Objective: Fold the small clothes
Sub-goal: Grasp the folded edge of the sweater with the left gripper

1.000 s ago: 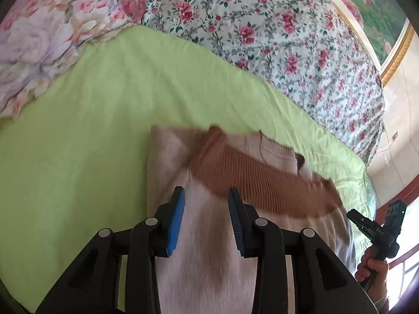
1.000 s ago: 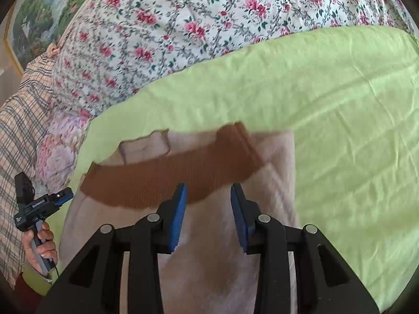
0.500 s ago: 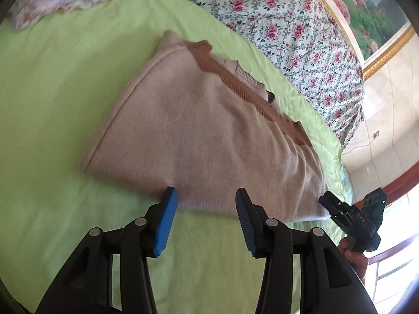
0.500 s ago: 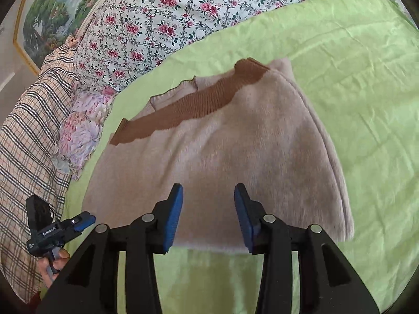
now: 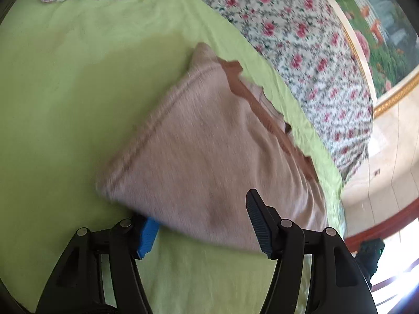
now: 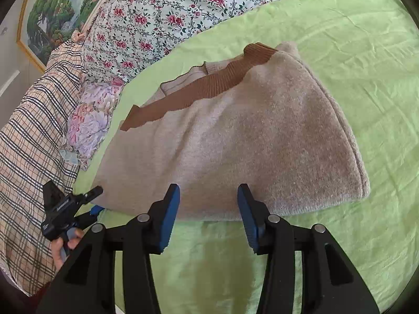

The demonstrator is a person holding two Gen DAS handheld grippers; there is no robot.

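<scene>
Left wrist view: I see my left gripper [image 5: 203,223] with its jaws spread wide; they have just been opening. The near edge of the folded beige sweater [image 5: 209,157] lies between them, draped over the tip of the left blue pad [image 5: 147,236], while the right pad stands clear above the knit, so nothing is pinched. The sweater rests on the green sheet [image 5: 65,91], its brown ribbed band [image 5: 262,110] along the far edge. Past it runs the floral quilt [image 5: 301,52], and a framed painting [image 5: 379,31] hangs on the wall beyond. The picture is blurred, so finer detail escapes me.

Right wrist view: my right gripper [image 6: 208,216] has its jaws apart too, also just opened further, with the sweater's [image 6: 248,141] near folded edge just ahead of the blue pads and not clamped. The garment lies folded on the green sheet [image 6: 366,65], brown band [image 6: 199,91] at the far side. At lower left I see a hand [image 6: 61,248] holding the left gripper [image 6: 86,204] at the sweater's left corner. A plaid cloth [image 6: 28,136] and a pink-flowered fabric [image 6: 89,123] lie to the left.
</scene>
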